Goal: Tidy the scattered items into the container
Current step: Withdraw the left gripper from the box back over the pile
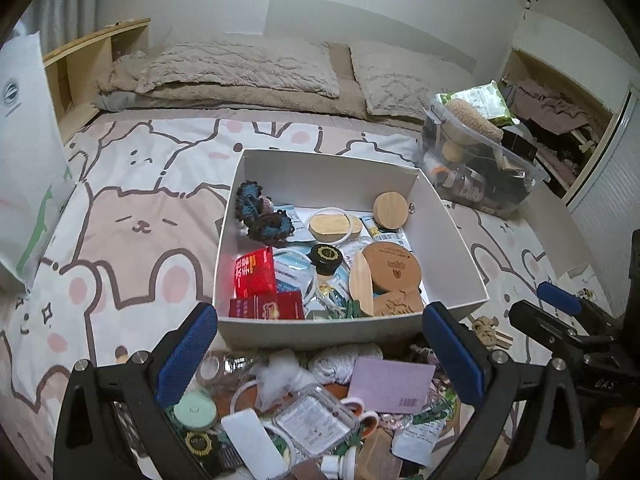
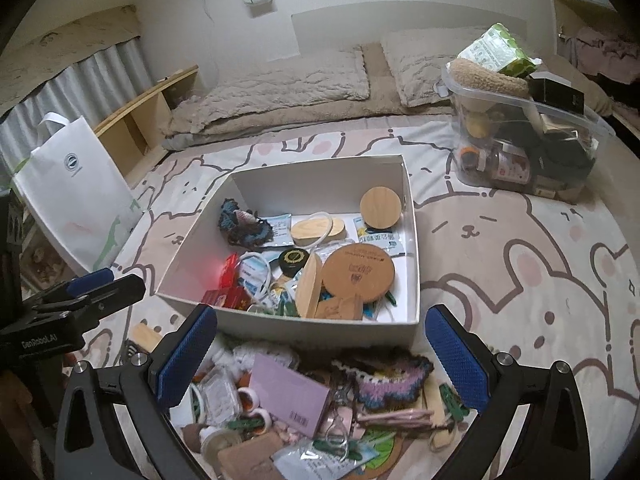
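Both hand-held grippers hung over the pile of loose items on the bed, empty, jaws spread wide. We placed the left hand-held gripper [image 1: 320,348] and the right hand-held gripper [image 2: 320,348] side by side, each peeking into the other's view at the edge.

The white box [image 1: 452,240] sat at 12 o'clock from both, just beyond the pile, its near wall touching the clutter. It was already part filled: round wooden lids, a red packet [image 1: 254,272], a blue crochet piece [image 1: 260,212], sachets.

We picked the purple card [image 2: 288,396] as the likely next thing. In the right wrist view it lay between the fingers, toward the left pad, long axis running from about 10 to 4 o'clock. In the left wrist view the same purple card [image 1: 390,384] lay toward the right pad, nearly flat across. We judged the right hand nearer by a little; hard to be sure.

The card looked flat, thin, with a barcode at one corner, resting on top of other bits, so an edge pinch seemed needed. A clear plastic case [image 1: 316,420] and a crochet pouch [image 2: 394,380] lay beside it.

A clear bin [image 2: 560,120] of other goods stood well apart at 1 o'clock.
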Demonstrator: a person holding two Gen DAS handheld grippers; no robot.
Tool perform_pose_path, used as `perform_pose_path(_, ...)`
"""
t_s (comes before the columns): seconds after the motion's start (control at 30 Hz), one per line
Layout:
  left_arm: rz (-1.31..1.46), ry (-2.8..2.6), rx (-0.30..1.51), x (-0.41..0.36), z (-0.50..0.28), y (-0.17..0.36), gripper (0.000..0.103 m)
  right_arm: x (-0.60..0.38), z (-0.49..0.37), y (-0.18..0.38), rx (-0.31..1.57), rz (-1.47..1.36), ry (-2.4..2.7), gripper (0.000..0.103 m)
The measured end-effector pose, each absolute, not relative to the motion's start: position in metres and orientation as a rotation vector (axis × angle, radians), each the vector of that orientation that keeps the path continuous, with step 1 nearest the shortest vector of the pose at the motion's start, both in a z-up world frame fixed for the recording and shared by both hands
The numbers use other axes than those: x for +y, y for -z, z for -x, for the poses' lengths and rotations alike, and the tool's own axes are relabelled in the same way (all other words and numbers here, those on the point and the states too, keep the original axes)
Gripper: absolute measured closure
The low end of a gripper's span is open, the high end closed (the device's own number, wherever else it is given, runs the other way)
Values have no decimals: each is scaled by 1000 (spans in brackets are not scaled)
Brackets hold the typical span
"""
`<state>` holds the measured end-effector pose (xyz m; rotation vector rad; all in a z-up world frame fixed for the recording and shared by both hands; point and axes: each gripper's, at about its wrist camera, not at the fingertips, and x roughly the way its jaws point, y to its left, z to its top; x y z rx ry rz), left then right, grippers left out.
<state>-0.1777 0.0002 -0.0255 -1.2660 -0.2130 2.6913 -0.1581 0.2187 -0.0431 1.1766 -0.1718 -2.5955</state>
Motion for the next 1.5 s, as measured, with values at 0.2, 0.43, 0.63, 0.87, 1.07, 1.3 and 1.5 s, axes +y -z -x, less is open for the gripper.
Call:
perform_pose_path(0.2,1207,-2735,-236,-6,151,18,0,218,137,34,-164,-1115,2610,0)
perform_pose_path(0.43,1138,-2775,-244,-10,121,9,0,217,110,26,-155,-1053,2623,0)
perform_pose_path(0.63,1085,-2796,-239,-10,98,3,0,220,91,22,-153,-1012,2640,0)
perform_pose_path(0.87,1045,-2810,-240,-7,76,1,0,224,72,22,-163,-995,2650,0)
perform_pose_path(1.07,1025,-2820,-233,-3,60,0,0,229,57,23,-160,-982,2658,0)
perform_pose_path(1.3,1038,-2827,-257,-6,47,5,0,230,44,29,-166,-992,2640,0)
perform_pose_path(1.5,1050,-2840,-249,-5,39,11,0,228,37,41,-166,-1019,2622,0)
